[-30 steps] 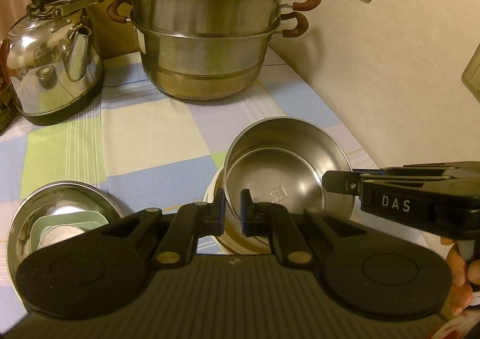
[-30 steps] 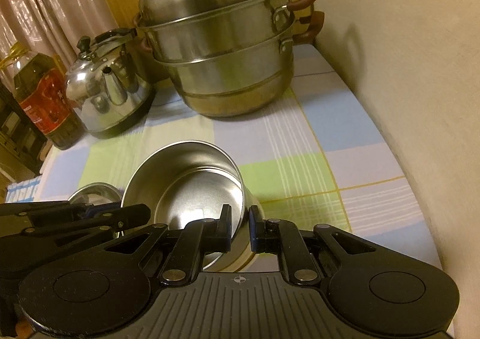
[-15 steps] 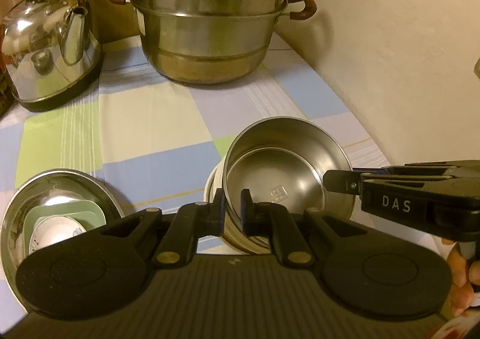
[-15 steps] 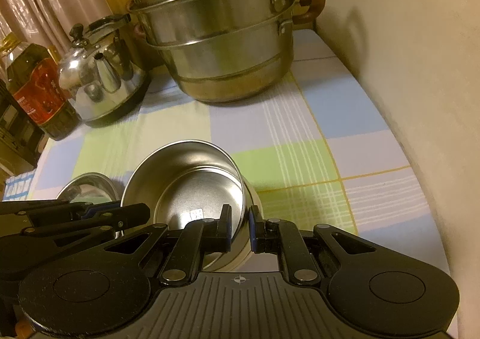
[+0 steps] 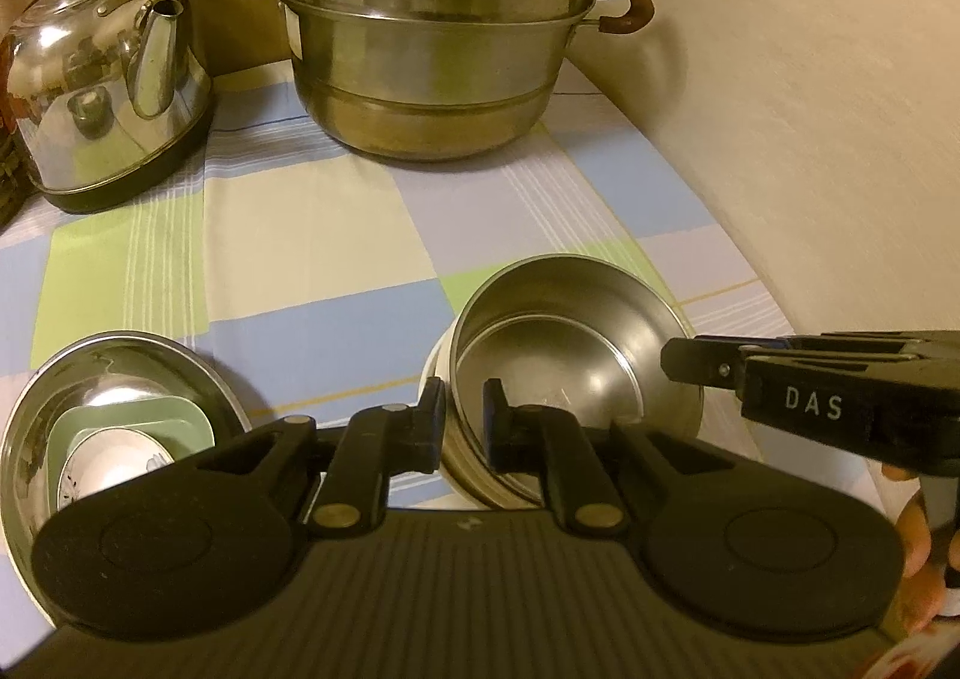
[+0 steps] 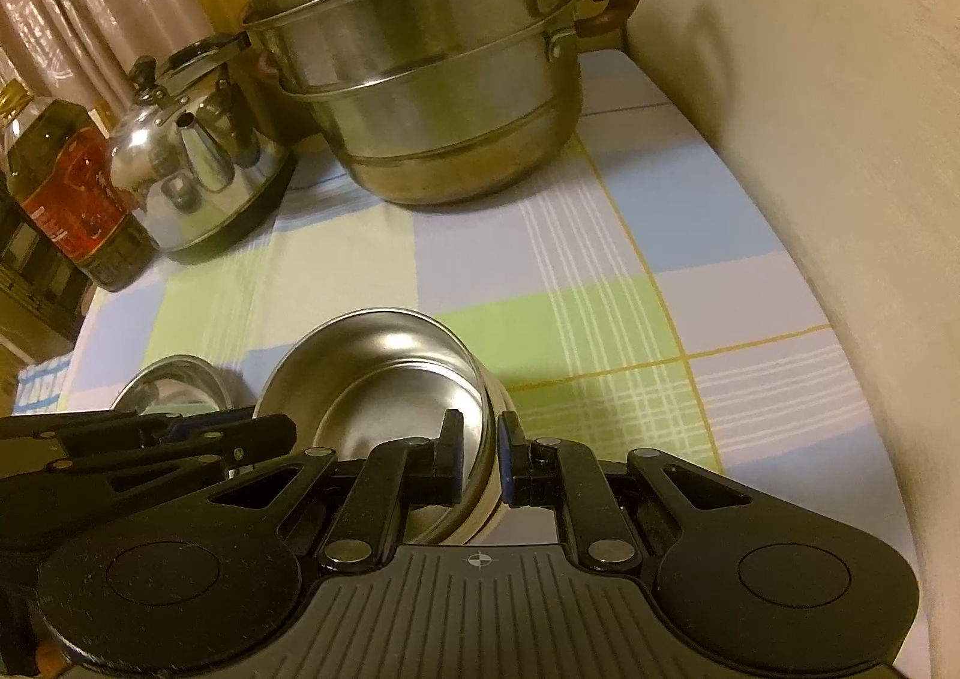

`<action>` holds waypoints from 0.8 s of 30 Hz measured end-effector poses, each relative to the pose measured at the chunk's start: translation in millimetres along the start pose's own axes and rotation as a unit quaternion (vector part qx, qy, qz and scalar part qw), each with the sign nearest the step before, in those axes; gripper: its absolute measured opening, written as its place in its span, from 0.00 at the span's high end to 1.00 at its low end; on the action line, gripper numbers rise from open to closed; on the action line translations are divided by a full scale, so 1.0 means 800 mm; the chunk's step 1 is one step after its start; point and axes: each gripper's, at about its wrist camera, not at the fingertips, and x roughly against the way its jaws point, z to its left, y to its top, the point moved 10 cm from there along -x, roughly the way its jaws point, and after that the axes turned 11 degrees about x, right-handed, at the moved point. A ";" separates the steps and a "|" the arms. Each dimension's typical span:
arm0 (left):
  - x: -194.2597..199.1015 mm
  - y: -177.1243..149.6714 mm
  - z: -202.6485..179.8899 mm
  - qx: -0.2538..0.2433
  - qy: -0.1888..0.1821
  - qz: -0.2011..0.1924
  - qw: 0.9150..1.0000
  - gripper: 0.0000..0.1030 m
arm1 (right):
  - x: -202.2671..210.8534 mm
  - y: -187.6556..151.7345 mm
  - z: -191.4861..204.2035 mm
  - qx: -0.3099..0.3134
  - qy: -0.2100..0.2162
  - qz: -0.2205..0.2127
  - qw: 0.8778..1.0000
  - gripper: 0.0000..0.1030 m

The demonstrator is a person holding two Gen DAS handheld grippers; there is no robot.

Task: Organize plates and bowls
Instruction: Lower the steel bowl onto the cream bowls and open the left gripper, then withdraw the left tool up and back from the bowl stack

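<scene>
Jaws of both grippers clamped on steel bowl (image 5: 570, 355) rim; pale dishes (image 5: 120, 457) nested in steel basin (image 5: 198, 373).

A checked tablecloth (image 5: 312, 235) is showing pale blue, green and cream squares. Silver bowls (image 5: 576, 355) are gleaming beside black grippers (image 5: 465, 415).

Both views look forward and steeply down from just behind their own gripper fingers, close over a checked tablecloth (image 5: 312, 235). The left wrist view faces the wall at frame right; the right wrist view sits further right, nearer that wall. Both share the steel bowl (image 5: 570, 355) at lower centre, the steamer pot (image 6: 432, 78) at top and the kettle (image 5: 108, 84) at upper left.
</scene>
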 end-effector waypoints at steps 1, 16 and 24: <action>0.001 0.000 0.000 0.000 0.000 -0.001 1.000 0.88 | 0.001 0.000 0.000 -0.001 0.001 -0.001 1.000 0.89; 0.084 -0.025 -0.012 -0.001 -0.007 -0.044 0.999 0.76 | 0.066 -0.020 0.004 -0.020 0.032 -0.062 0.997 0.50; 0.149 -0.100 -0.017 0.009 -0.002 -0.046 0.999 0.76 | 0.128 -0.084 0.023 -0.011 0.051 -0.074 0.996 0.49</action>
